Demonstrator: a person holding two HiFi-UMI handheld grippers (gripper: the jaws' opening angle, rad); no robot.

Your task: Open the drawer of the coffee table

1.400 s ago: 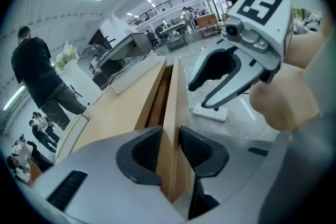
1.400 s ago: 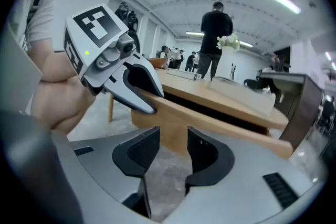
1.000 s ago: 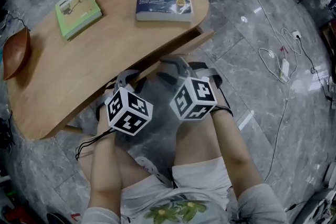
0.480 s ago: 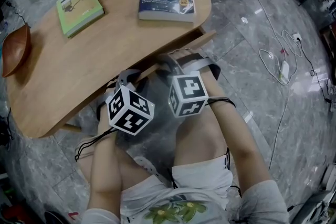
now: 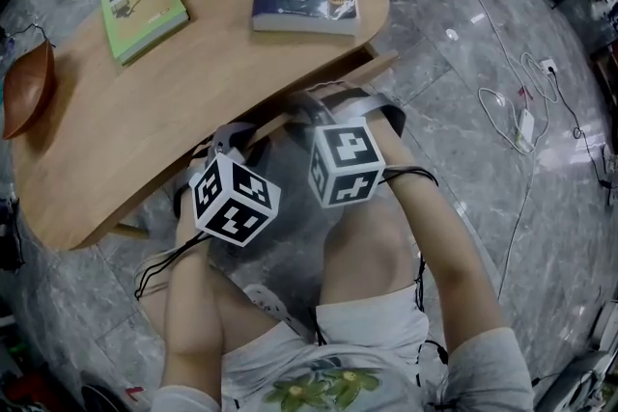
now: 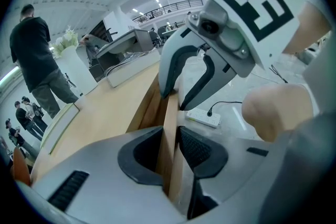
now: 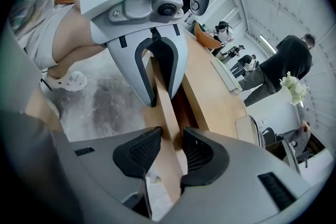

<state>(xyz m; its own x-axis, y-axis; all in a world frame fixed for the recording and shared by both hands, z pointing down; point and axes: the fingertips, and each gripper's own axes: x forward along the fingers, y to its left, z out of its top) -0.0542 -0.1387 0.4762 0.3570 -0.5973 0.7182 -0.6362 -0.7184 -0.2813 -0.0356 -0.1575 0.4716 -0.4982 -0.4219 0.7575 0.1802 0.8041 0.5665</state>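
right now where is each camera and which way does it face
Head view: on the head, steeply down at the table; left arm, right arm, legs show.
Left gripper view: on left gripper, along the drawer front toward right gripper; right arm shows.
Right gripper view: on right gripper, opposite way toward left gripper; a thigh shows.
Shared: both gripper views show the same drawer front.

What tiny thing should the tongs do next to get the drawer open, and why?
Probably squeeze the right tongs fully onto the drawer front. They have just been closing with it between them, but one pad seems to show a gap, while the left tongs pinch it firmly. Then both can likely pull evenly.
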